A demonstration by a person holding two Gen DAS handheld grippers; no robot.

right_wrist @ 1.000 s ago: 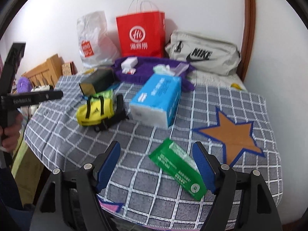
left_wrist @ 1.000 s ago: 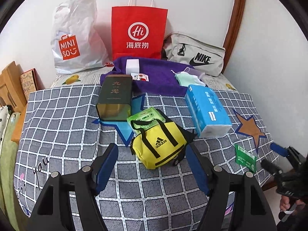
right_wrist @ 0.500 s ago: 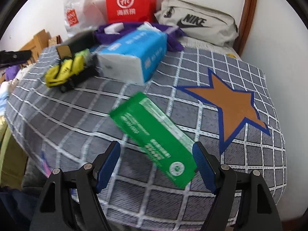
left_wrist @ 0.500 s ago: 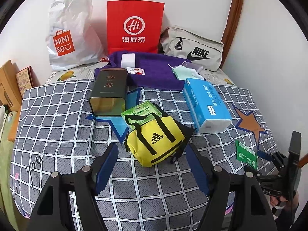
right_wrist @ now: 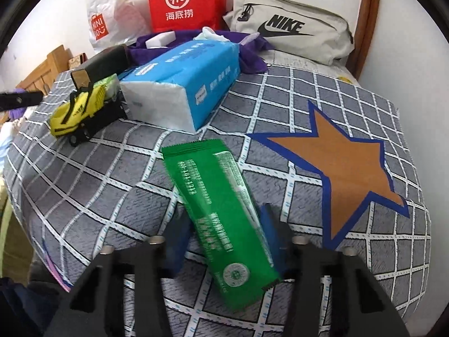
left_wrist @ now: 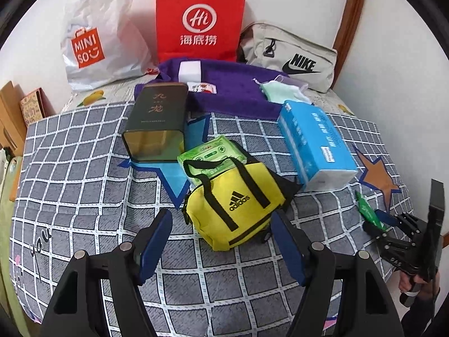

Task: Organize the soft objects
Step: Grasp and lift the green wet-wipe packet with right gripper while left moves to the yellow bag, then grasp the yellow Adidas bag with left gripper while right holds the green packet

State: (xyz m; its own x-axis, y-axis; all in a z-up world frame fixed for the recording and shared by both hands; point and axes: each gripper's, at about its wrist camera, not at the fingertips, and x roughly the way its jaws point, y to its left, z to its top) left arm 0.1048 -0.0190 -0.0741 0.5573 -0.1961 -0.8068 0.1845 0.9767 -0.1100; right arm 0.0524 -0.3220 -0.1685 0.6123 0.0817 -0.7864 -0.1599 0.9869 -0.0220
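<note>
Right hand-held gripper [right_wrist: 224, 241]: I see its jaws have just been closing, with the green wipes packet [right_wrist: 221, 216] between them. The blue pads flank the packet's lower half. The packet hides the pad faces, so I cannot tell whether they press on it yet. The packet lies near the front edge of the grey checked bedspread [right_wrist: 112, 182], beside the orange star patch [right_wrist: 345, 174].

Left hand-held gripper [left_wrist: 221, 247]: jaws spread, nothing between the pads, hovering just short of the yellow Adidas pouch [left_wrist: 238, 205]. The pouch partly covers a light-green wet-wipe pack [left_wrist: 210, 154]. The blue tissue pack [left_wrist: 314, 143] lies to its right, the dark tin [left_wrist: 157, 123] behind it.

Print on the green packet is blurred and unreadable.
</note>
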